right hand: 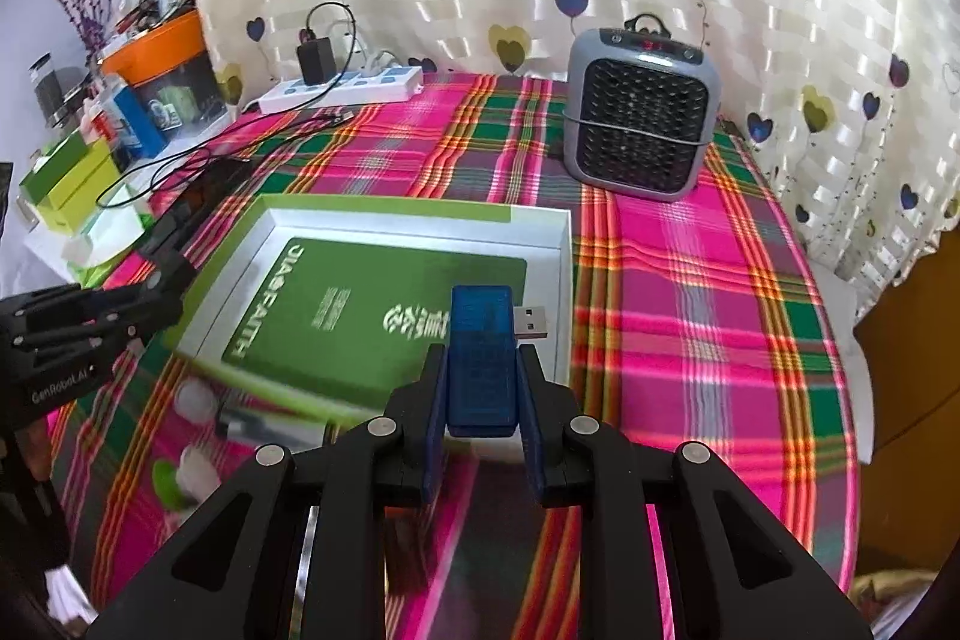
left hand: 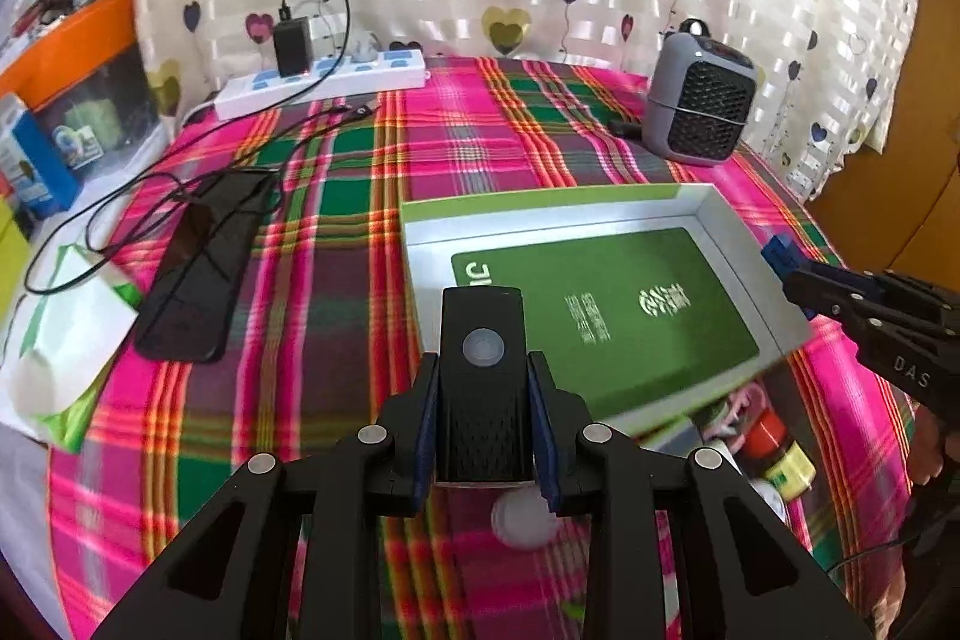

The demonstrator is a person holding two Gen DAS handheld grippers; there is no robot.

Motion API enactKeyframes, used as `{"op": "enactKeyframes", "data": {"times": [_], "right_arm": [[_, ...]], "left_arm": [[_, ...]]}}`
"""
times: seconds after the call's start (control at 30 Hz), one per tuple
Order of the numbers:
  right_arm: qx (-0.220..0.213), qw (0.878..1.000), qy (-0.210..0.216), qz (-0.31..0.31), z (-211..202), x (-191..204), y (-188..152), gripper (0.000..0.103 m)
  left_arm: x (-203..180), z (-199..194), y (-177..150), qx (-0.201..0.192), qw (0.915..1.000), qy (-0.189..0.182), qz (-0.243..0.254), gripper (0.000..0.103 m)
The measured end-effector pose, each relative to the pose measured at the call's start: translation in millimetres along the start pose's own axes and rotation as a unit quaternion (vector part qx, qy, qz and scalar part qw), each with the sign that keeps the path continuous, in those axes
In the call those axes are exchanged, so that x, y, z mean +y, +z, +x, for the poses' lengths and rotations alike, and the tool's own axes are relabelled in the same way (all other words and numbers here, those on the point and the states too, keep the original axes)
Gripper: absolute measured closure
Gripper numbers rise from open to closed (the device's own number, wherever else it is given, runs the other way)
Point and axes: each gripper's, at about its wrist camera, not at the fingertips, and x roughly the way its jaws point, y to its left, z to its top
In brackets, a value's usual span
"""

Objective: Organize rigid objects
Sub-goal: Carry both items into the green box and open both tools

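Note:
My left gripper [left hand: 483,370] is shut on a small black device [left hand: 483,376] with a round grey button, held up over the near edge of an open white box [left hand: 729,226]. A green booklet [left hand: 606,316] lies inside that box. My right gripper [right hand: 482,361] is shut on a blue USB adapter [right hand: 482,352], its metal plug pointing right, over the same box [right hand: 564,280]. In the left wrist view the right gripper [left hand: 780,259] comes in from the right with the blue piece at its tip. The left gripper's arm [right hand: 90,322] shows at the left in the right wrist view.
A pink and green plaid cloth [left hand: 336,232] covers the table. A grey heater [right hand: 642,112] stands at the back, a white power strip [left hand: 324,85] with a black charger at the back left, a black phone [left hand: 204,262] with cables on the left. Small bottles [left hand: 780,454] lie near the box.

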Motion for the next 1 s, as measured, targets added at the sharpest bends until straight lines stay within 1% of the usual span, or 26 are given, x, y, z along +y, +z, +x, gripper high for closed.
{"op": "enactKeyframes", "data": {"times": [0.17, 0.33, 0.47, 0.67, 0.93, 1.0], "right_arm": [[0.017, 1.000, -0.005, 0.009, 26.7, -7.3, 13.5, 0.080], [0.028, 1.000, -0.005, 0.008, 45.2, -11.1, 22.0, 0.080], [0.035, 0.999, -0.004, 0.005, 58.3, -11.4, 26.4, 0.080], [0.045, 0.999, -0.006, -0.003, 73.5, -8.9, 30.2, 0.080], [0.052, 0.999, -0.009, -0.006, 85.4, -8.6, 31.7, 0.080], [0.054, 0.998, -0.009, -0.006, 88.1, -8.1, 31.4, 0.080]], "left_arm": [[-3.5, 28.1, 13.7, 0.018, 0.9998, 0.003, 0.003, 0.077], [-7.0, 44.3, 21.0, 0.026, 0.9996, -0.001, 0.007, 0.077], [-7.2, 56.0, 25.6, 0.032, 0.9995, 0.004, 0.005, 0.077], [-10.4, 64.1, 28.5, 0.032, 0.9994, 0.007, 0.011, 0.077], [-15.2, 72.8, 28.6, 0.036, 0.9992, 0.001, 0.017, 0.077], [-17.1, 73.2, 28.3, 0.033, 0.9992, 0.007, 0.022, 0.077]]}}
